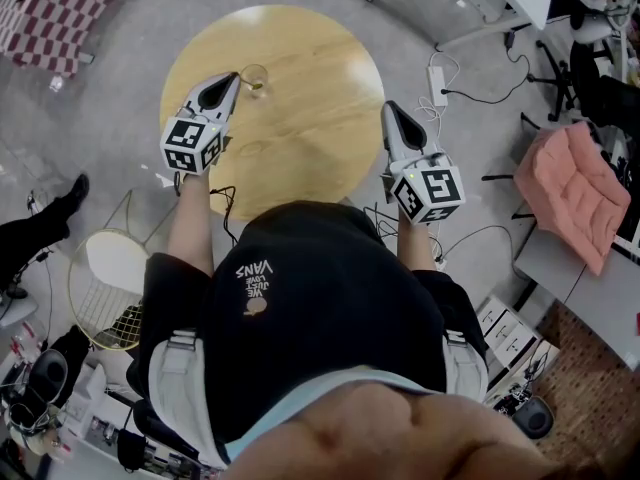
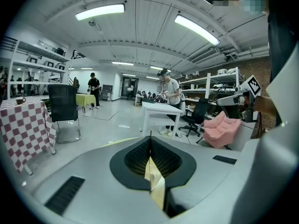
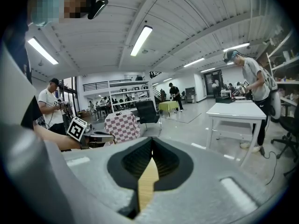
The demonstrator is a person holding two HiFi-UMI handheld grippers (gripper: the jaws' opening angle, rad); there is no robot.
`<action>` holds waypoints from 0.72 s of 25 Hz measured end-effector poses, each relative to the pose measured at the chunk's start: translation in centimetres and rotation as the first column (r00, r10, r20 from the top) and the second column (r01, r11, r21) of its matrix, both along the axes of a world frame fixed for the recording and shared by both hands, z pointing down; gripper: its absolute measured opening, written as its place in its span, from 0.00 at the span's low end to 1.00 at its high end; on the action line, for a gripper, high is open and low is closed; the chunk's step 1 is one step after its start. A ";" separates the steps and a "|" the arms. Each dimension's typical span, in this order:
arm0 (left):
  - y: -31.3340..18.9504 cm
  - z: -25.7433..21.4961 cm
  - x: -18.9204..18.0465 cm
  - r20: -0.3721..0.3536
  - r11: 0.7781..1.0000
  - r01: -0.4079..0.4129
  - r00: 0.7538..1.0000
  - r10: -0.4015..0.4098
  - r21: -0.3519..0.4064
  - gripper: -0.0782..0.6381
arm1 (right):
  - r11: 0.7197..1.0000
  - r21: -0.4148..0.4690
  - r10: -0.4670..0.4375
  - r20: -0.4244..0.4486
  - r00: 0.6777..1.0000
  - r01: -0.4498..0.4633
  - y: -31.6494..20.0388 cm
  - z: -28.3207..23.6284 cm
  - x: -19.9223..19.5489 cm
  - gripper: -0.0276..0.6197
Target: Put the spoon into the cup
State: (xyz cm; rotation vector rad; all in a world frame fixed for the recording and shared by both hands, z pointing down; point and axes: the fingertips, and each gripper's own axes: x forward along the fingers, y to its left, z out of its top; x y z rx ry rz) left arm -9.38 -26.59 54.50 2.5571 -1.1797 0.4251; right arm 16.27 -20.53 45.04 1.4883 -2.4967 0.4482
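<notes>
A clear glass cup [image 1: 254, 80] stands on the far left part of the round wooden table [image 1: 310, 118]. Something pale yellow shows inside it, and I cannot make out a spoon as such. My left gripper [image 1: 236, 76] is held level with its tip right beside the cup, jaws closed together. In the left gripper view the fingertips [image 2: 150, 133] meet, and a pale shape over the wood shows through the gap below. My right gripper [image 1: 390, 106] hovers at the table's right edge; its jaws [image 3: 152, 139] are shut with nothing between them.
A white wire stool [image 1: 105, 288] stands on the floor at the left. A power strip with cables [image 1: 437, 83] lies right of the table. A pink cushioned chair [image 1: 572, 188] is further right. A checkered cloth [image 1: 55, 8] covers a table at top left.
</notes>
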 end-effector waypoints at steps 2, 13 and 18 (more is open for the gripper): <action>0.0 0.2 0.1 -0.005 1.000 -0.005 1.000 0.004 -0.007 0.11 | 1.000 -0.001 -0.001 0.001 1.000 0.001 0.0 0.0 -0.1 0.04; -0.4 1.5 -0.1 0.005 0.999 -0.013 1.000 0.014 -0.042 0.11 | 1.000 -0.009 0.010 0.003 1.000 -0.010 -0.4 0.4 -0.2 0.04; -0.3 1.6 0.0 0.014 0.999 -0.012 1.000 0.012 -0.043 0.11 | 1.000 -0.010 0.015 0.006 1.000 -0.015 -0.3 0.3 0.1 0.04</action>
